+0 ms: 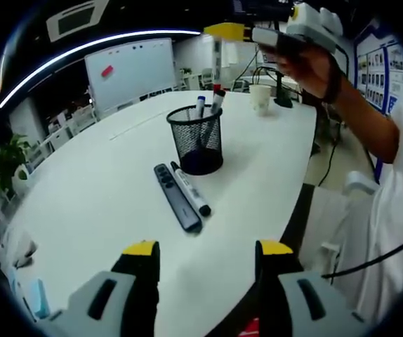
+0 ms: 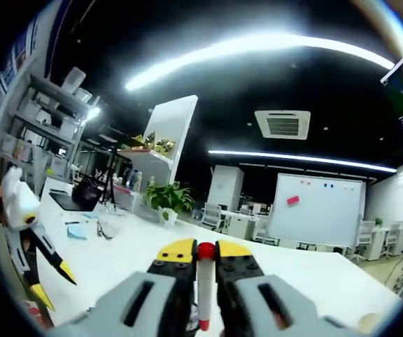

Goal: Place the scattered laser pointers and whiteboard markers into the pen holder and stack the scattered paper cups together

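A black mesh pen holder [image 1: 196,142] stands on the white table [image 1: 96,189] with two markers [image 1: 201,105] upright inside. In front of it lie a dark laser pointer [image 1: 176,196] and a whiteboard marker [image 1: 191,189], side by side. A paper cup [image 1: 260,98] stands farther back. My left gripper [image 1: 208,251] is open, low over the near table edge. My right gripper [image 2: 206,250] is shut on a red-capped white marker [image 2: 205,284]. A hand holds that gripper [image 1: 238,31] above the holder, and the marker [image 1: 217,63] hangs upright over its rim.
The table's edge runs down the right side, with a white chair [image 1: 356,186] beyond it. The person's arm [image 1: 359,112] reaches across the upper right. A whiteboard [image 1: 131,70] stands at the back and a plant [image 1: 5,161] at the left. The left gripper [image 2: 36,263] enters the right gripper view.
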